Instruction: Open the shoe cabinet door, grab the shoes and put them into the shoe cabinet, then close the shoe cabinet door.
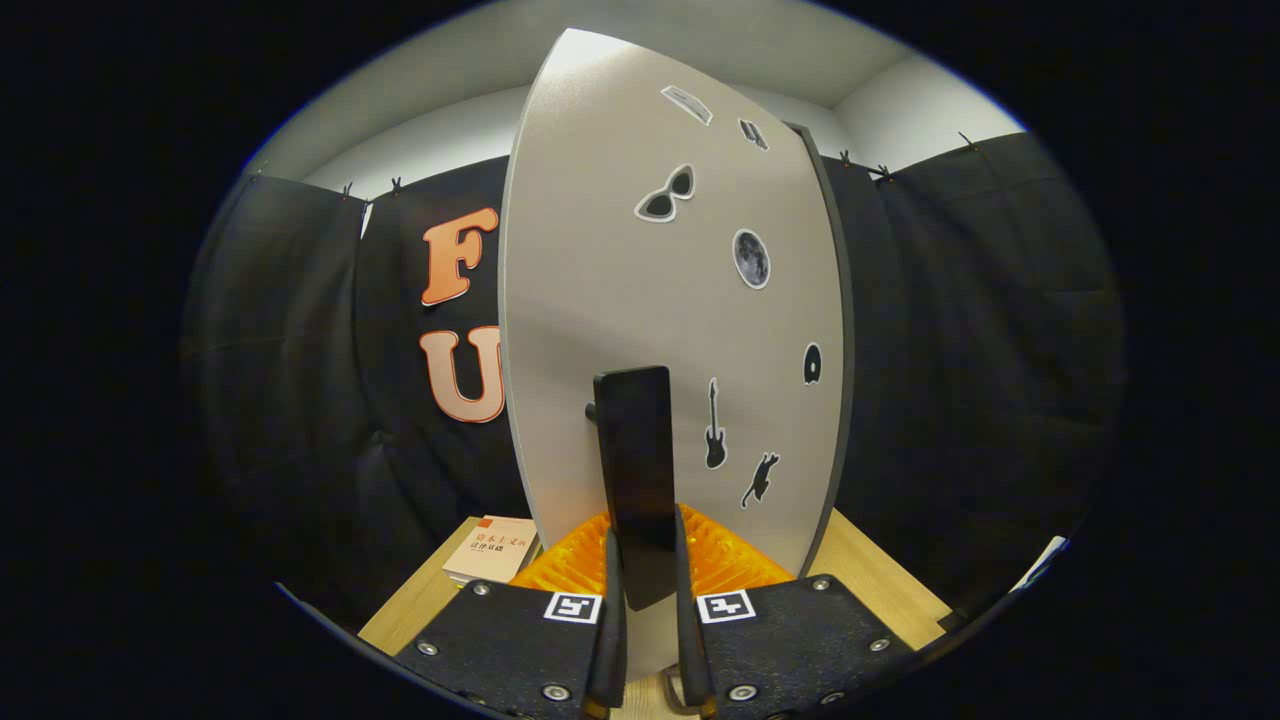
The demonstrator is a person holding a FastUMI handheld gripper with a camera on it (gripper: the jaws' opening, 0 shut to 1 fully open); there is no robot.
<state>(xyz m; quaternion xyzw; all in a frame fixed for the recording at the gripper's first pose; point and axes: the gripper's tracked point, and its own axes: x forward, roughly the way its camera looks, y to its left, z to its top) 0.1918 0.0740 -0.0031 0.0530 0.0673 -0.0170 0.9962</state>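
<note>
The shoe cabinet door (660, 300) is a pale grey panel with several stickers, standing right in front of me and swung partly out. A tall black handle (637, 470) sticks out of its lower middle. My gripper (646, 560) is shut on this handle, with one finger on each side of its lower end. The door's dark edge (842, 330) runs down the right side. The shoes and the cabinet's inside are hidden behind the door.
A wooden table top (860, 575) lies under the door. A white and orange book (495, 548) rests on it to the left of the fingers. Black cloth walls close in behind on both sides.
</note>
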